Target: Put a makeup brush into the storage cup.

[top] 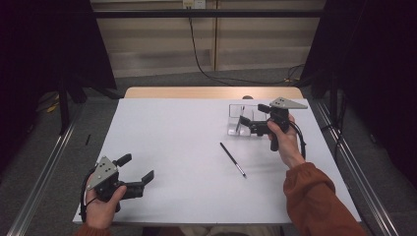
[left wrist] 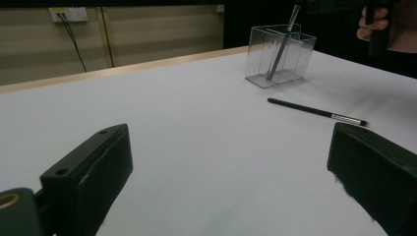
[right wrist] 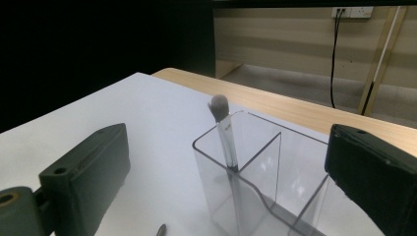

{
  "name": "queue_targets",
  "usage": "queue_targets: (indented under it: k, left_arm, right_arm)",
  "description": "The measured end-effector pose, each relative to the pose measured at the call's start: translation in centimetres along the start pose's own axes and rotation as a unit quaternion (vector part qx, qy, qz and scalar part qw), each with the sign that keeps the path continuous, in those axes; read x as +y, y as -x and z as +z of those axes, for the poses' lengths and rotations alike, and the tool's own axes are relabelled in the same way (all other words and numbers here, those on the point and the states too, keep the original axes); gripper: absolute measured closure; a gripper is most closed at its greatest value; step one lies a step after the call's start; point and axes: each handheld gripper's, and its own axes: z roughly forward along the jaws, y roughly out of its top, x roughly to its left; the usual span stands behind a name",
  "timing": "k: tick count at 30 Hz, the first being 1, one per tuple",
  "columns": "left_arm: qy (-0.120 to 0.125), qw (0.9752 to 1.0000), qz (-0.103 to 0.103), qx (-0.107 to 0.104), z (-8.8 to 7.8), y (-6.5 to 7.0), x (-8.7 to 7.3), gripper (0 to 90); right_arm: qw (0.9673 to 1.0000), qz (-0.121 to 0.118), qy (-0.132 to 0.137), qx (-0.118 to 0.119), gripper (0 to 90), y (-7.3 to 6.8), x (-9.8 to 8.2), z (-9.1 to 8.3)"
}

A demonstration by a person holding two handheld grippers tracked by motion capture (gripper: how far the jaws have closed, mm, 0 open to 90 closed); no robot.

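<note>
Claws (top: 250, 113) (top: 136, 167) two, brushes (top: 240, 121) (top: 232, 160) two, holder (top: 235, 129) one

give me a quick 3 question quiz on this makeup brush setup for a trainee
1. True or false: the right gripper is clamped on the makeup brush standing in the clear acrylic organizer.
2. Where is the second brush? A) in the organizer B) lying flat on the white table C) in the left gripper
3. Fill in: the standing brush has its ____ end up.

Key
1. False: the jaws stand open on either side of the organizer, with no pad on the brush.
2. B, between the two grippers, nearer the organizer.
3. Bristle.
</note>
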Motion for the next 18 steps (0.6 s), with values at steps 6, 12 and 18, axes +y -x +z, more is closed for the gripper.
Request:
queue_targets:
  k: [6, 12, 18]
  left_arm:
    - [0.0, 1.0, -0.001, 0.0, 0.0, -0.1, 0.0, 3.4]
    - [0.001, 1.0, -0.001, 0.0, -0.1, -0.1, 0.0, 3.3]
    - [0.002, 1.0, -0.003, 0.0, -0.3, -0.1, 0.0, 3.3]
  right_arm:
    - [1.0, -0.002, 0.006, -0.004, 0.7, 0.0, -0.5, -1.6]
    - [1.0, -0.004, 0.005, -0.006, 1.2, -0.2, -0.9, -2.7]
    - [0.9999, -0.015, -0.001, -0.007, 0.6, -0.9, -1.4, -4.3]
